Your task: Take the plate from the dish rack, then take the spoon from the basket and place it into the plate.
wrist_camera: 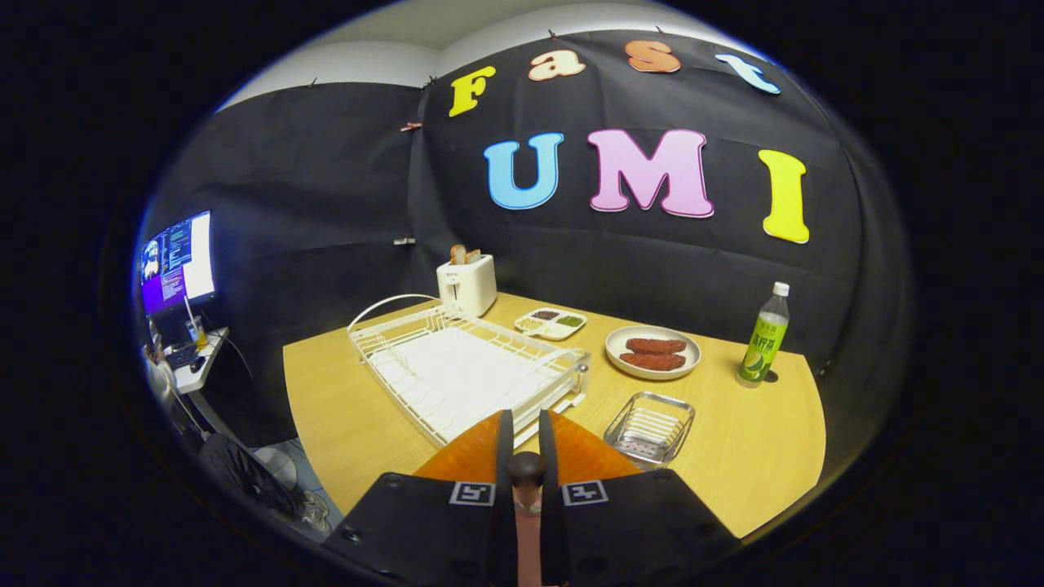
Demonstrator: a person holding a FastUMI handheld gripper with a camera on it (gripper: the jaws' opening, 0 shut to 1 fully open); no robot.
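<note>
We see the gripper (pixel 522 436) held above the near edge of the wooden table (pixel 758 440), its fingers closed on the spoon (pixel 527 489). The spoon stands between them as a slim, pinkish-brown handle that looks wooden, topped by a dark rounded knob at its upper end; whether that knob is the bowl or a handle cap we cannot tell. Right under the fingers lies the plate (pixel 477 456), a glossy orange one, mostly hidden by them, so that we make out only two wedges of it, one on each side of the fingers, at the near edge of the table.

Just beyond the fingertips sits the white wire dish rack (pixel 457 367), running from the middle of the table toward its far left corner. The metal basket (pixel 650 428) stands to the right of the fingers, near the front edge. Farther back we see a white dish with two brown sausages (pixel 653 352), a small divided tray (pixel 550 323), and a white toaster (pixel 466 283) with bread in it at the far edge. A green bottle (pixel 764 338) stands at the far right corner. A lit monitor (pixel 178 261) sits on a side desk off the left edge.
</note>
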